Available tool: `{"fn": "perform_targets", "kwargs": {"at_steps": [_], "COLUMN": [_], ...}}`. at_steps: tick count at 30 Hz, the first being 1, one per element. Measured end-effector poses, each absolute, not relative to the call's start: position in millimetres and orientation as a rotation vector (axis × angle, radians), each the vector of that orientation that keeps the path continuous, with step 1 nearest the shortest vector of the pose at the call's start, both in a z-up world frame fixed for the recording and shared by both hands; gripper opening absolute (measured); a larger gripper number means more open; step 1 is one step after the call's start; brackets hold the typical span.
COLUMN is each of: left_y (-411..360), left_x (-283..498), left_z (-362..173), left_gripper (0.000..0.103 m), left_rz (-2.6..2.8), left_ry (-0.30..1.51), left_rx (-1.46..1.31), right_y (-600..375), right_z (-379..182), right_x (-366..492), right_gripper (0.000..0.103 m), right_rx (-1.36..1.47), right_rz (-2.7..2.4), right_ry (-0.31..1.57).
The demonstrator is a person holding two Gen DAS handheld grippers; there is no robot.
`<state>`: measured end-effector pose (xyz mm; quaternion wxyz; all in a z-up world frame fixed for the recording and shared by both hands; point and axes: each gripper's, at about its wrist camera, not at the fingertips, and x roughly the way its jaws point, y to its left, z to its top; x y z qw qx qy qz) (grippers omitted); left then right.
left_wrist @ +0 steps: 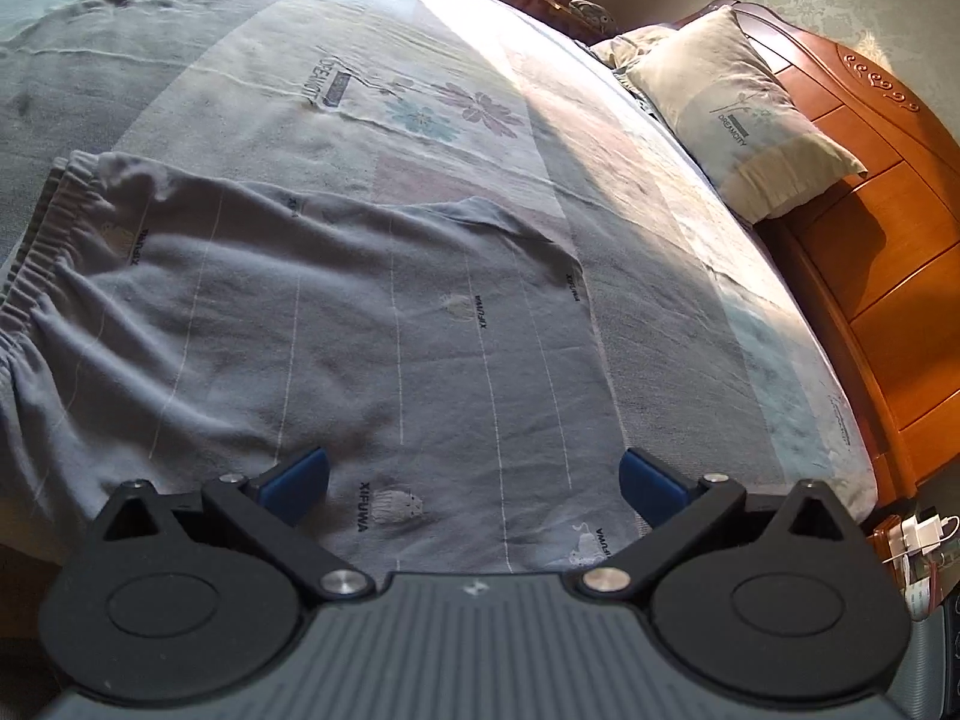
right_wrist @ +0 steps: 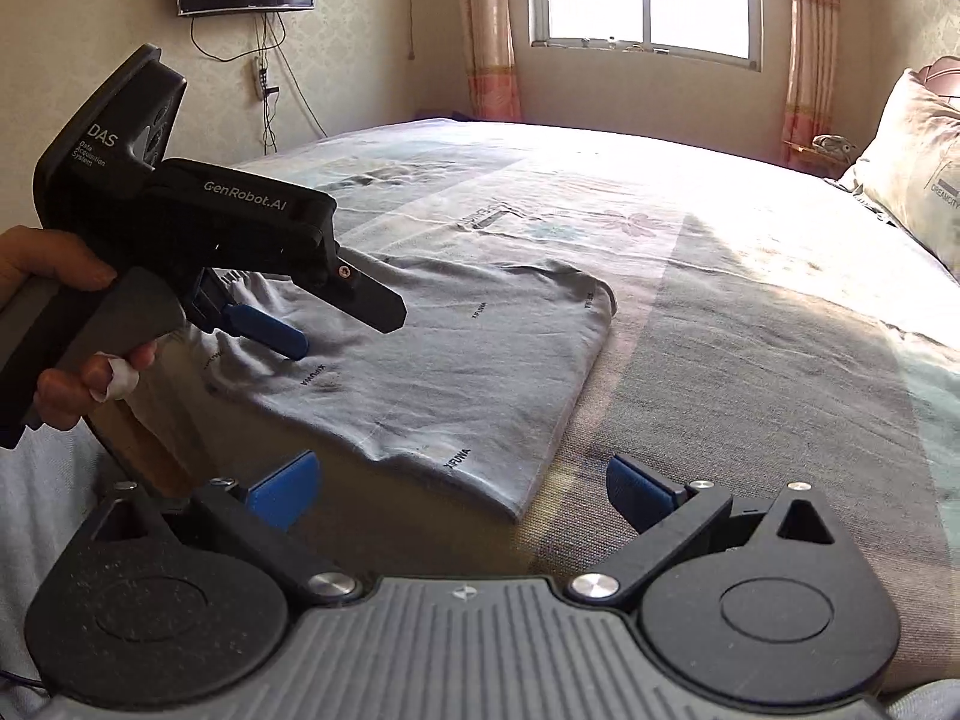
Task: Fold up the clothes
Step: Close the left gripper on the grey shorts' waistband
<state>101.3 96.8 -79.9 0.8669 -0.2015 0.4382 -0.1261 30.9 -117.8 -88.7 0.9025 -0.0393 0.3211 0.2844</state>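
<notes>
In the right wrist view we see a hand [right_wrist: 72,324] at far left holding the left gripper [right_wrist: 336,324], its blue fingers apart over the grey garment [right_wrist: 456,360]. The garment lies folded flat on the bedsheet [right_wrist: 750,330], centre-left of frame. At bottom, the right gripper [right_wrist: 462,489] has its fingers spread wide, empty, the garment's near corner between them. In the left wrist view the left gripper [left_wrist: 474,477] hovers above the garment [left_wrist: 360,312]; a pillow [left_wrist: 738,114] sits upper right.

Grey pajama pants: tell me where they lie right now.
The grey pajama pants lie flat on the bed's near edge, left of centre in the right wrist view, under the open left gripper, far from the pillow.
</notes>
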Motion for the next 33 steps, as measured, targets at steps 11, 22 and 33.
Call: {"fn": "perform_targets", "kwargs": {"at_steps": [11, 22, 33], "left_y": [115.9, 122.2, 130.3], "left_x": [97.7, 103.7, 99.7], "left_z": [-75.7, -79.8, -77.1], "left_gripper": [0.102, 0.102, 0.102], "left_rz": [-0.229, -0.233, -0.254], "left_ry": [0.908, 0.934, 0.887], "left_rx": [-0.442, -0.438, -0.453], "right_y": [-101.7, -99.4, -100.6], "right_z": [-106.5, -107.6, -108.3], "right_x": [48.4, 49.3, 50.0], "right_gripper": [0.103, 0.103, 0.103], "right_rx": [0.006, -0.018, -0.002], "right_rz": [0.672, 0.663, 0.660], "right_ry": [0.683, 0.702, 0.694]}}
